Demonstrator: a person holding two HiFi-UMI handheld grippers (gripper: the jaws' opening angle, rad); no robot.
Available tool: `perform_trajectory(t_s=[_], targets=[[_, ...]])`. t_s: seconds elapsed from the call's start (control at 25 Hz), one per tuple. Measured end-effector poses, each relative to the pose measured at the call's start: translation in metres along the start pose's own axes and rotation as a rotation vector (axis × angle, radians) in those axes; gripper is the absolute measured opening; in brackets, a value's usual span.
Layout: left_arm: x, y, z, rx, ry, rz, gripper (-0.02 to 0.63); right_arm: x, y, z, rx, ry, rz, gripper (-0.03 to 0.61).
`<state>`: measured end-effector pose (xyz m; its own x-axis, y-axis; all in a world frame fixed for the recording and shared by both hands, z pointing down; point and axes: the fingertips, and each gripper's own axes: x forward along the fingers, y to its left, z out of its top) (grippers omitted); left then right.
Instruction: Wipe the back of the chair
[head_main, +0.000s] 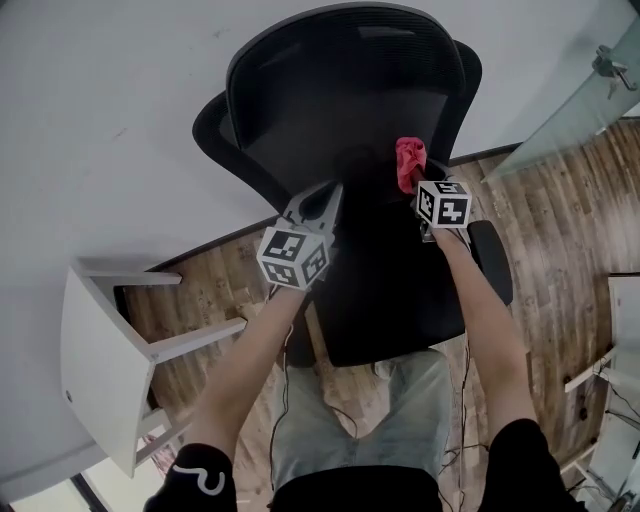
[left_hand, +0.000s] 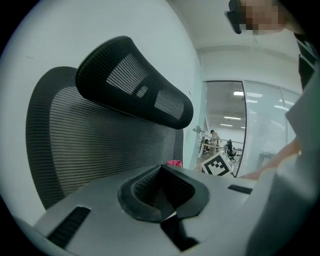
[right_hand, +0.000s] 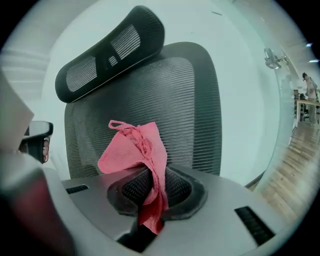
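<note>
Closest to you, your right tool is squeezed tight on the pink cloth. It only pinches a thin bit, and most of the cloth stands up loose above the jaws. Your left tool is squeezed closed with nothing in it (it just waits beside the other one). A little farther is the chair back, the black net part, right in front of the cloth. I cannot tell if they touch yet. If you rub hard, the net could grab the loose cloth and pull it out, and it would drop to the floor. If you push too deep, the hard tool tips could scrape the net instead of the soft cloth. The chair might also turn or slide away from your push, because nothing is holding it. Higher up is the headrest, and the cloth could catch on its edge. Behind it all is the wall, which the chair could bump.
</note>
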<state>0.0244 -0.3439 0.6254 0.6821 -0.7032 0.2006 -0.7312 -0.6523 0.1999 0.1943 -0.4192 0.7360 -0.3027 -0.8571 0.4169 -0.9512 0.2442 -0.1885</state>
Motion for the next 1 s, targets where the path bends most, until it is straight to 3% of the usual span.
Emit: perform_trajectory(t_s=[0.32, 0.64, 0.8, 1.0], targets=[[0.040, -0.031, -0.003, 0.002, -0.001, -0.001, 0.025, -0.013, -0.051, 0.005, -0.028, 0.001, 0.001, 0.078], [0.037, -0.033, -0.001, 0.010, -0.003, -0.018, 0.025, -0.037, -0.091, 0.008, 0.027, -0.032, -0.151, 0.071], [0.016, -0.025, -0.002, 0.009, -0.002, -0.032, 0.025, -0.051, -0.068, 0.011, 0.018, -0.049, -0.164, 0.071], [-0.026, -0.005, -0.005, 0.004, 0.001, -0.050, 0.025, -0.057, 0.003, 0.014, -0.004, -0.081, -0.127, 0.069]])
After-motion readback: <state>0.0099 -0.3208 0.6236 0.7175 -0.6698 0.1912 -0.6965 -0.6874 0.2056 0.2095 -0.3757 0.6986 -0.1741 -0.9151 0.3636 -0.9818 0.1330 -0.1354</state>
